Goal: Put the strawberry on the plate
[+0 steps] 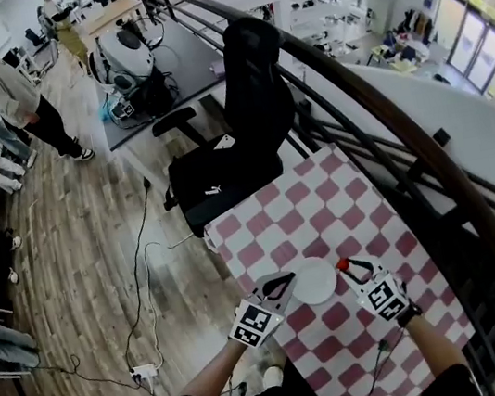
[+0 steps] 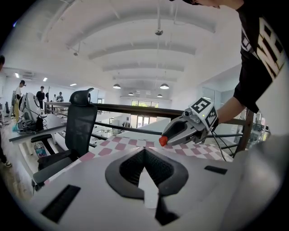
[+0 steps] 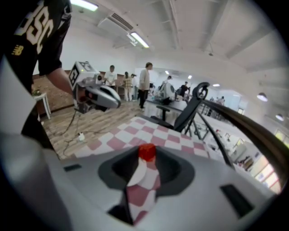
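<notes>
The right gripper (image 1: pixel 346 267) holds the red strawberry (image 1: pixel 341 264) at the tips of its fingers, which are narrow around it. The strawberry is just beside the right rim of the white plate (image 1: pixel 315 290), above the checkered table (image 1: pixel 266 222). The left gripper (image 1: pixel 289 278) is at the plate's left rim, fingers closed together and empty.

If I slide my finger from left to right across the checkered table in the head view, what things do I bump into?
left gripper → plate → strawberry → right gripper, which is pinching the strawberry
</notes>
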